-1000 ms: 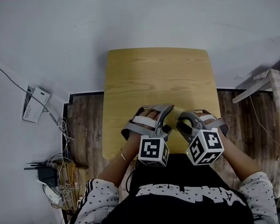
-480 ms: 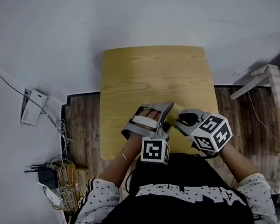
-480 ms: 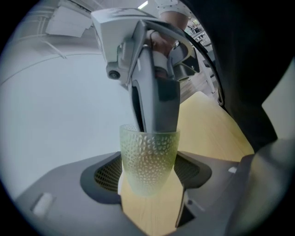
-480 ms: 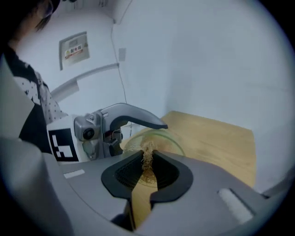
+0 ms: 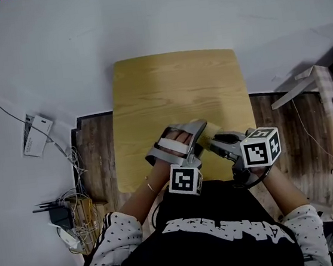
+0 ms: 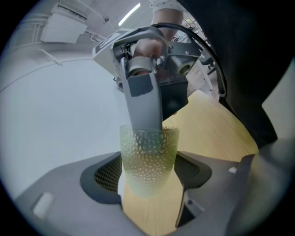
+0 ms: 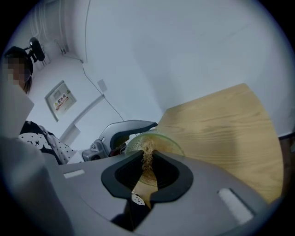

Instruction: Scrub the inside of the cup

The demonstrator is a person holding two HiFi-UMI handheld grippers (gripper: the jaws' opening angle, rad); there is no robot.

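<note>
Closest to your body, both grippers sit side by side just in front of your chest, above the near edge of the table [image 5: 173,86]. The left gripper [image 6: 148,177] has its jaws clamped on the two sides of the cup [image 6: 148,156], a pale green translucent vessel with a dimpled wall. The cup is held off the table, its rounded base toward the left gripper's camera and its mouth pointing away. The right gripper [image 7: 146,173] has its jaws pressed together on a brownish fibrous scrub pad [image 7: 147,156], which sticks out past the jaw tips. The relation that governs your next stroke is this: the cup's mouth faces the right gripper, so the cup's long axis and the right gripper's jaws lie on nearly one line. In the left gripper view, the right gripper's grey jaw enters the cup from the open end and passes inside the rim. How deep the pad reaches cannot be told. The right gripper is therefore the working tool, and the left gripper serves as the fixture. In the head view, your left wrist is angled inward and your right hand is turned so that its marker cube faces up. Stroke along the cup's axis and keep the left grip firm. Beyond the grippers, the far part of the table is bare wood.
</note>
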